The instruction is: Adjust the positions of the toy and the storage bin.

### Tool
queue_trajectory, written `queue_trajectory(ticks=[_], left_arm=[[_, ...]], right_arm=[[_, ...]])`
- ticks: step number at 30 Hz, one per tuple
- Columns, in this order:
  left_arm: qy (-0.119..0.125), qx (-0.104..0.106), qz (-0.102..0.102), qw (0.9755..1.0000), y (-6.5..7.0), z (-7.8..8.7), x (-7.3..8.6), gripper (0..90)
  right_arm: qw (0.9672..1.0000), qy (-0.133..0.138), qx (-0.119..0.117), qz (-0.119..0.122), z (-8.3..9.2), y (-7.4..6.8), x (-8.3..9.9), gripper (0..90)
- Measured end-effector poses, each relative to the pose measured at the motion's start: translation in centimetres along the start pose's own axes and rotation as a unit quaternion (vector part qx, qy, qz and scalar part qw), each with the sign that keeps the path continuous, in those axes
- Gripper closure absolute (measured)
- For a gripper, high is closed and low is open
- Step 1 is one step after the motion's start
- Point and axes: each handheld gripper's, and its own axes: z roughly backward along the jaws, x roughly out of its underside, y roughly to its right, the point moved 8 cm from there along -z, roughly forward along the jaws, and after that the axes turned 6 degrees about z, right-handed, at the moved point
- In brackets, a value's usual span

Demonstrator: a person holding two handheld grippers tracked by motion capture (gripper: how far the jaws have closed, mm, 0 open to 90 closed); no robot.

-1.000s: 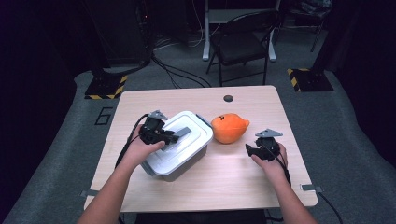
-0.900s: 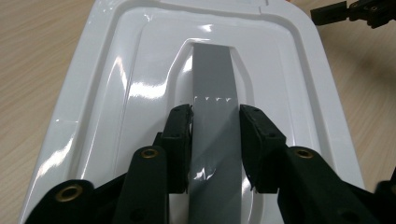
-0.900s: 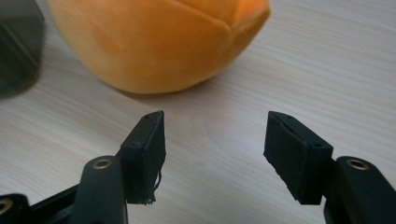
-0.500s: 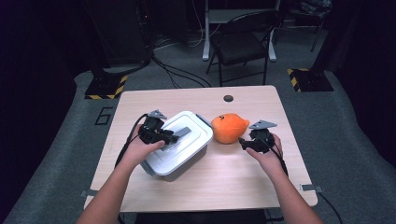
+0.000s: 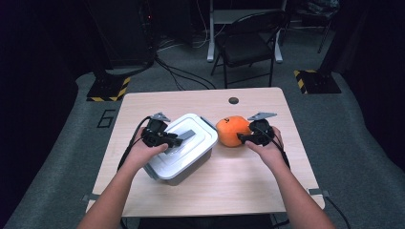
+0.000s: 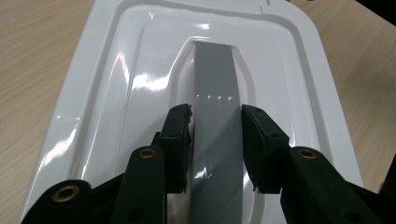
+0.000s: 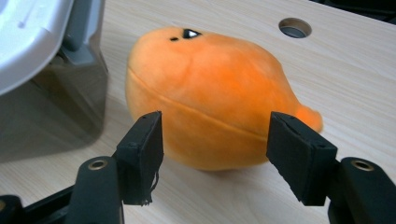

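The white storage box [image 5: 184,152] sits left of centre on the table [image 5: 248,176], turned at an angle, with its glossy moulded lid [image 6: 140,79] closed; the lid has rounded corners, a raised rim and a sunken middle crossed by a flat grey handle strip [image 6: 215,93]. The box body below is smoky translucent plastic with a grey side latch [image 7: 81,28]. The left gripper [image 6: 215,147] rests over the lid, its black jaws standing either side of the handle strip and close against its edges after a slight closing just now; whether the pads actually press on it cannot be told. Just right of the box, near it but apart, lies the orange plush toy [image 7: 205,98], soft, fuzzy and egg-shaped, with a seam round its middle, small dark marks on top and a little nub at one end. The right gripper [image 7: 215,154] faces it with jaws held apart wider than the toy's near end, not touching. The table is pale wood grain with rounded corners and a round cable hole [image 5: 233,100] near its far edge; bare wood lies open in front of and to the right of both things.
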Motion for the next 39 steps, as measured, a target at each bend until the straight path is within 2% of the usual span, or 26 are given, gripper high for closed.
queue_trajectory(ticks=[7,12,20,23,25,26,32,33,34,39], left_arm=[[0.0,0.002,0.002,1.0,0.0,0.0,0.0,63.0],[0.0,0.003,0.002,1.0,0.0,0.0,0.0,63.0],[-0.001,0.006,0.004,1.0,-0.1,0.0,0.0,63.0],[0.0,0.008,0.006,0.9999,-0.1,0.0,0.0,62.9],[0.0,0.009,0.007,0.9999,-0.1,0.0,0.0,62.9],[0.001,0.01,0.007,0.9999,-0.1,0.0,0.0,62.9],[0.001,0.012,0.008,0.9999,-0.1,0.1,0.0,62.8],[0.0,0.013,0.009,0.9999,-0.1,0.1,0.1,62.8],[0.002,0.013,0.01,0.9999,-0.1,0.1,0.1,62.8],[0.002,0.014,0.009,0.9999,-0.2,0.1,0.1,62.7]], right_arm=[[0.9997,-0.017,-0.013,0.011,-0.5,-0.7,-1.6,37.3],[0.9988,-0.032,-0.012,0.037,-0.9,-1.2,-2.9,36.7],[0.9975,-0.031,-0.018,0.061,-1.7,-2.1,-4.2,34.8],[0.9963,-0.036,-0.026,0.074,-2.5,-2.4,-4.3,37.2],[0.9964,-0.034,-0.027,0.073,-2.7,-2.5,-4.4,38.1],[0.9956,-0.029,-0.023,0.086,-2.9,-2.4,-4.5,40.6],[0.996,-0.046,-0.023,0.072,-3.5,-2.1,-4.1,40.8],[0.996,-0.051,-0.024,0.07,-3.7,-1.9,-4.0,39.8],[0.995,-0.068,-0.031,0.066,-3.9,-1.7,-3.5,36.6],[0.9933,-0.085,-0.032,0.071,-4.2,-1.2,-2.6,31.6]])
